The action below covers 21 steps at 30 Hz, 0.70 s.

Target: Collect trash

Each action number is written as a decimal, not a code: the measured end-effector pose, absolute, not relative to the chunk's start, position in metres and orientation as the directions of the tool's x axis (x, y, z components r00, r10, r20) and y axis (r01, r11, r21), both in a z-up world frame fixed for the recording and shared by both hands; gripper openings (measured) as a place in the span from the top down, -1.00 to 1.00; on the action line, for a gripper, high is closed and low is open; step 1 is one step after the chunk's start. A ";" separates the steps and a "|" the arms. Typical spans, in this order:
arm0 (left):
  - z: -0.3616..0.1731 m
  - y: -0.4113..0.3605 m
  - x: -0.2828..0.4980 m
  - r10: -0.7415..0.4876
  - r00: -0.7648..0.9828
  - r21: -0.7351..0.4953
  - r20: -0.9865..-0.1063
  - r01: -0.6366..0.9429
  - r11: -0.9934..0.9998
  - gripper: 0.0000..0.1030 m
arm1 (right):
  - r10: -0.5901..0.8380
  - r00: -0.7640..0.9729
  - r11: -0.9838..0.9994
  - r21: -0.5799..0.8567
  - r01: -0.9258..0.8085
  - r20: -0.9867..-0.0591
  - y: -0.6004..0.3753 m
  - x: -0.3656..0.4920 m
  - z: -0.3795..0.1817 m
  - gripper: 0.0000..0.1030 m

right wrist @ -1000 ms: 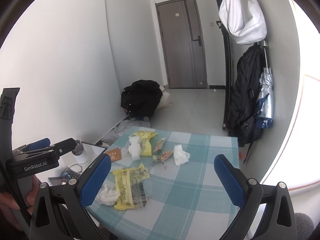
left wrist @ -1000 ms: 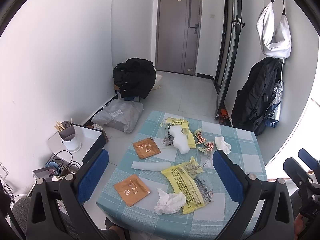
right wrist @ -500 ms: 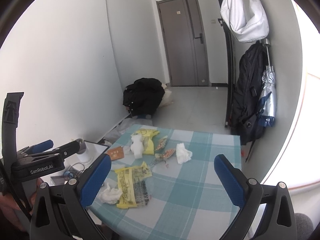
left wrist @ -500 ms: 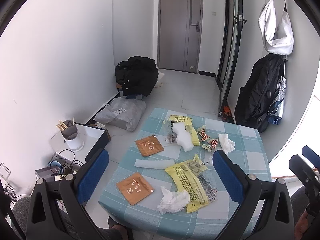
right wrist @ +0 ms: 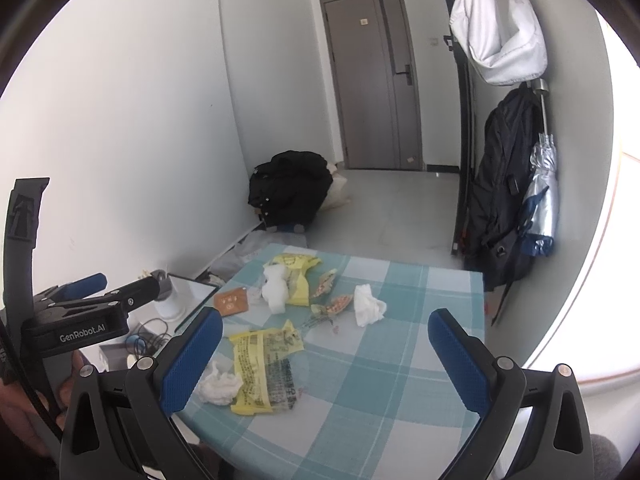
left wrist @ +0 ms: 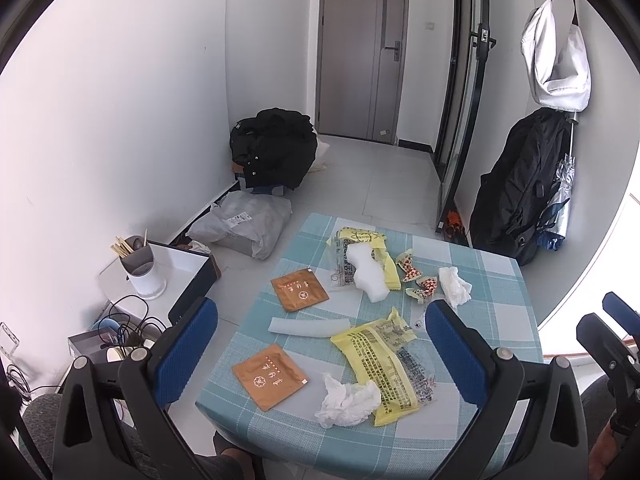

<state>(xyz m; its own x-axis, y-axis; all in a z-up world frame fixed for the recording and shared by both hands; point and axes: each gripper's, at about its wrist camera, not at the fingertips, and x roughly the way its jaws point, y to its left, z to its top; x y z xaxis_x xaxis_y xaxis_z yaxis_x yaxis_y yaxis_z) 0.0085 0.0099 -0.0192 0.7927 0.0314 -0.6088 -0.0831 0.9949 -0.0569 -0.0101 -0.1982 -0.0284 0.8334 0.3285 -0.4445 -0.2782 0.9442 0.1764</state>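
Trash is lying scattered across the checked table [left wrist: 500,304], wrappers and a crumpled tissue [left wrist: 346,400] nearest, while the left gripper [left wrist: 320,344] and right gripper [right wrist: 324,354] are hovering spread apart and empty, risking nudging light pieces off the edge.

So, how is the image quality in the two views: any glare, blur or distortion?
Left wrist view: sharp; strong fisheye bending at the edges, so the door leans; the window at the right edge is blown out white. Right wrist view: softer and hazier, the same overexposed window at the right, walls curved; print on the near yellow wrapper is not readable. Both open tools are in focus.
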 end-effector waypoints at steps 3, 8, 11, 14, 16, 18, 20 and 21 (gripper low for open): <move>-0.020 0.011 0.010 0.028 0.788 -0.060 -0.615 -0.083 0.995 -0.98 | 0.329 0.833 0.944 0.178 -0.278 -0.444 -0.199 -0.009 -0.029 -1.00; -0.024 0.012 0.014 0.007 0.770 -0.080 -0.638 -0.075 0.994 -0.98 | 0.341 0.837 0.940 0.171 -0.296 -0.427 -0.198 -0.010 -0.028 -1.00; -0.026 0.012 0.018 0.001 0.761 -0.085 -0.649 -0.074 0.994 -0.98 | 0.342 0.842 0.940 0.166 -0.300 -0.417 -0.197 -0.009 -0.028 -1.00; -0.029 0.015 0.023 0.006 0.744 -0.081 -0.668 -0.081 0.993 -0.98 | 0.339 0.838 0.940 0.175 -0.291 -0.427 -0.195 -0.003 -0.031 -1.00; -0.032 0.018 0.026 0.007 0.731 -0.078 -0.682 -0.082 0.994 -0.98 | 0.341 0.827 0.940 0.185 -0.287 -0.448 -0.193 0.003 -0.034 -1.00; -0.037 0.021 0.031 0.005 0.716 -0.071 -0.698 -0.077 0.995 -0.98 | 0.348 0.811 0.937 0.196 -0.289 -0.471 -0.191 0.010 -0.040 -1.00; -0.042 0.028 0.039 -0.012 0.696 -0.064 -0.718 -0.049 0.997 -0.98 | 0.356 0.794 0.934 0.199 -0.295 -0.492 -0.187 0.017 -0.046 -1.00; -0.043 0.029 0.041 -0.015 0.692 -0.059 -0.722 -0.041 0.997 -0.98 | 0.364 0.786 0.931 0.204 -0.302 -0.499 -0.185 0.020 -0.048 -1.00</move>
